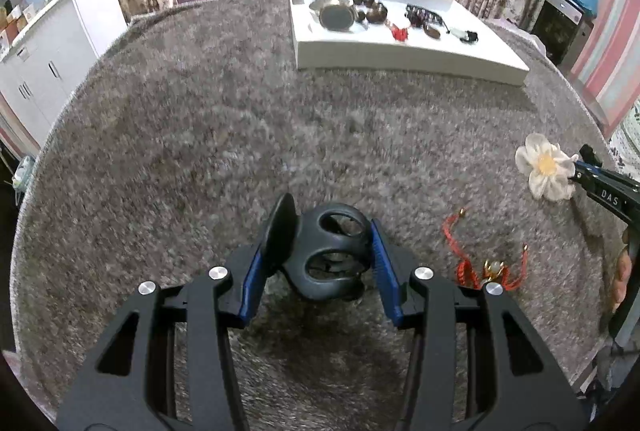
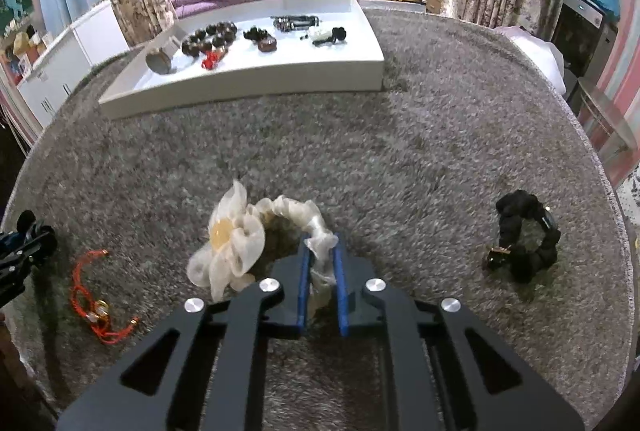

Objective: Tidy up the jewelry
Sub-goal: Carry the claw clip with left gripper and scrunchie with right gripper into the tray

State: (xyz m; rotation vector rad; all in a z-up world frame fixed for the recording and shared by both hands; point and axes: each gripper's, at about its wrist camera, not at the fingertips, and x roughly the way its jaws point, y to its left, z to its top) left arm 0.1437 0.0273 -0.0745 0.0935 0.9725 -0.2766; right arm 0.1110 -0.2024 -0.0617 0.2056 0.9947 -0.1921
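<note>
Here, going from left to right, the left gripper comes first. Its blue pads squeeze a black plastic hair clip with two round holes, one pad on each side. The clip sits low over the fuzzy grey carpet, and I cannot tell if it touches it.

Next to it lies a thin red string bracelet with gold beads. It is loose on the carpet, and no claw touches it.

Then comes the right gripper. It is clenched tight on the ruffled band of a white cloth flower hair tie. Only a thin bit of cloth is between the pads. The big flower hangs out to the side.

Far to the right rests a black ruffled scrunchie with a small gold charm, well apart from both claws.

At the back waits a white flat tray, with dark beads and other bits already in it.

What could go wrong? The soft cloth may slip out when lifted, because so little of it is pinched. The smooth, curved clip could twist or pop out of the pads. A swinging flower might also brush the red string.
</note>
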